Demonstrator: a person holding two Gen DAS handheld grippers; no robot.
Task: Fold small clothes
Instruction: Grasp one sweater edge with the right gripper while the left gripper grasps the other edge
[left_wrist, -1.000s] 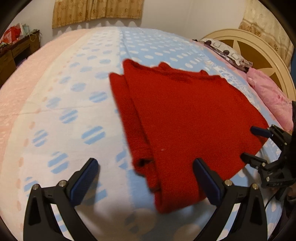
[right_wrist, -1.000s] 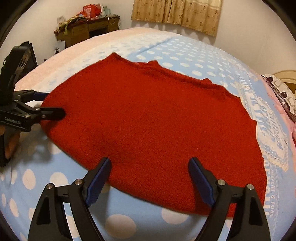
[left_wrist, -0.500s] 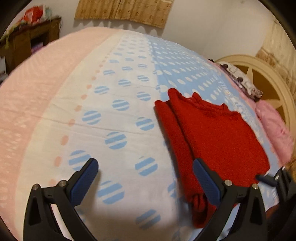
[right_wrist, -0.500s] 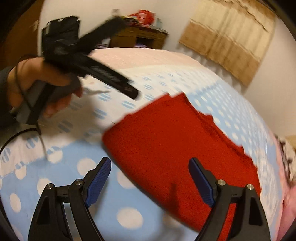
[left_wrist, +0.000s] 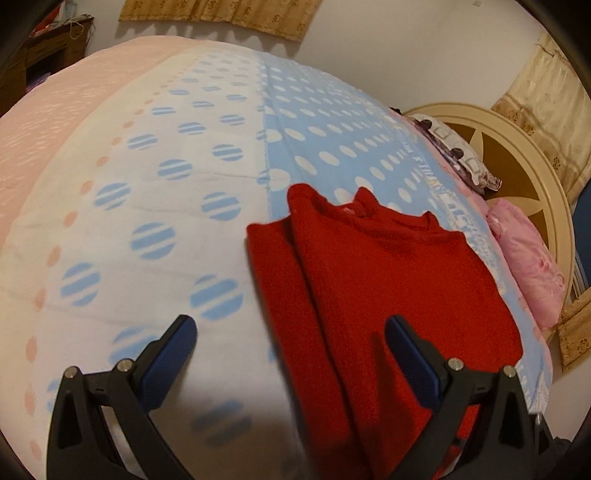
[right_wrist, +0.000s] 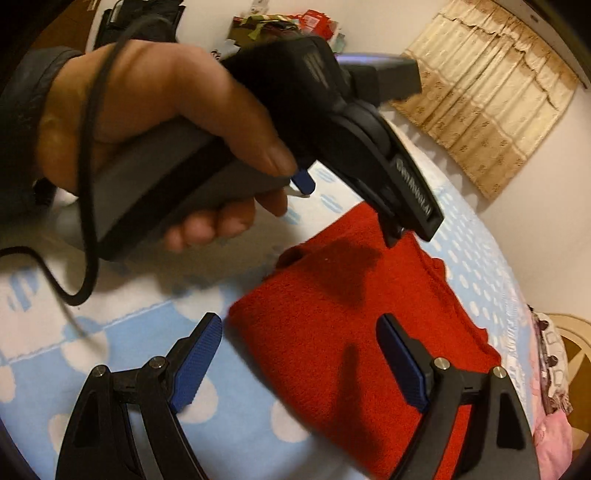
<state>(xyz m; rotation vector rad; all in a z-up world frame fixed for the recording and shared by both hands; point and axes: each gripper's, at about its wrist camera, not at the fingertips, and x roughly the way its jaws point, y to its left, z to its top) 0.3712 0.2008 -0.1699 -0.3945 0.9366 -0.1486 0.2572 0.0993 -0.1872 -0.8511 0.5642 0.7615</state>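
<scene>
A red knit sweater (left_wrist: 388, 295) lies flat on the bed, with one side folded over along its left edge. It also shows in the right wrist view (right_wrist: 351, 332). My left gripper (left_wrist: 291, 350) is open and empty, raised above the sweater's near left edge. My right gripper (right_wrist: 299, 354) is open and empty, above the sweater's near corner. The left gripper, held in a hand, crosses the top of the right wrist view (right_wrist: 412, 221), above the sweater and apart from it.
The bed has a blue and white dotted sheet (left_wrist: 177, 229) and a pink blanket (left_wrist: 55, 122) at the left. A pink pillow (left_wrist: 528, 266) and a cream headboard (left_wrist: 517, 155) are at the right. A cluttered wooden desk (right_wrist: 288, 22) stands at the back.
Both grippers have pulled back and risen from the sweater. The left gripper has swung across in front of the right wrist camera. The sweater has not moved.
</scene>
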